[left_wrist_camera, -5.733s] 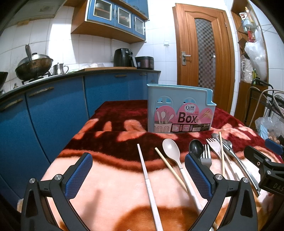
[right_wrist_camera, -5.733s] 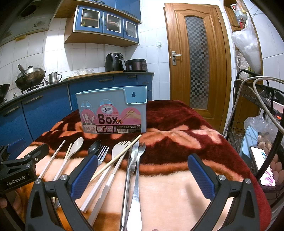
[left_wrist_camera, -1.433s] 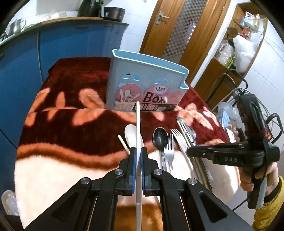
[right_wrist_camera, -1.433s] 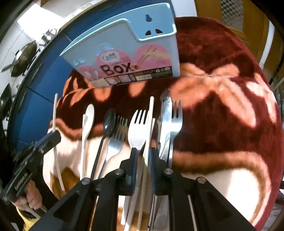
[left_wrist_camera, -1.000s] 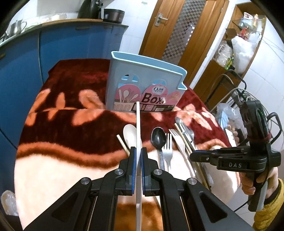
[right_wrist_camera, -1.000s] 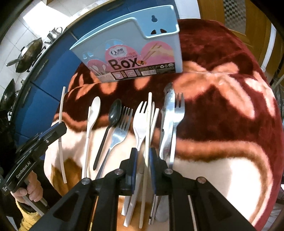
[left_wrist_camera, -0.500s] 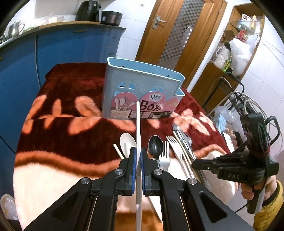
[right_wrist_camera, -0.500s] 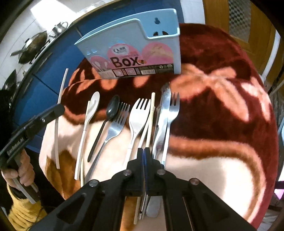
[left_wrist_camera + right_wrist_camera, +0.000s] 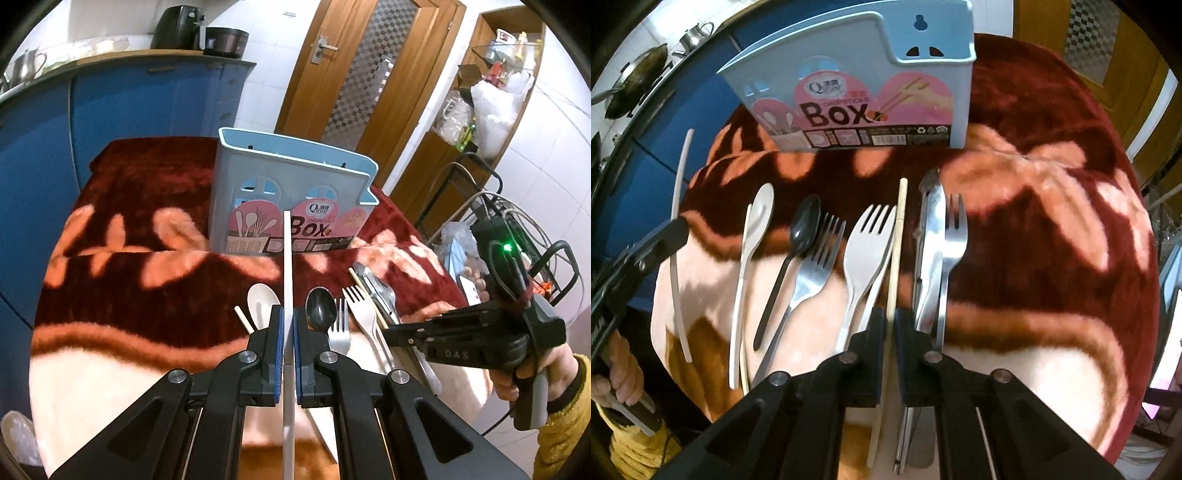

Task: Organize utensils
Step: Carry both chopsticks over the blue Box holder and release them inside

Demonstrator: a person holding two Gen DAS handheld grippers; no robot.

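My left gripper (image 9: 288, 314) is shut on a white chopstick (image 9: 288, 258) and holds it above the blanket, pointing at the blue utensil box (image 9: 291, 192). My right gripper (image 9: 891, 314) is shut on a wooden chopstick (image 9: 898, 236), held over the row of utensils. On the blanket lie a white spoon (image 9: 759, 221), a black spoon (image 9: 805, 229), a steel fork (image 9: 820, 251), a white fork (image 9: 870, 240), and steel cutlery (image 9: 938, 240). The box stands upright behind them in the right wrist view (image 9: 857, 85).
The table is covered by a red and peach blanket (image 9: 1052, 221). Blue kitchen cabinets (image 9: 129, 103) run along the left. A wire rack (image 9: 498, 206) stands at the right. A second wooden chopstick (image 9: 244, 320) lies beside the white spoon.
Both grippers went from open near the table to shut on a chopstick each. Over the last second both have lifted, and the right jaws have closed fully on the wooden chopstick.
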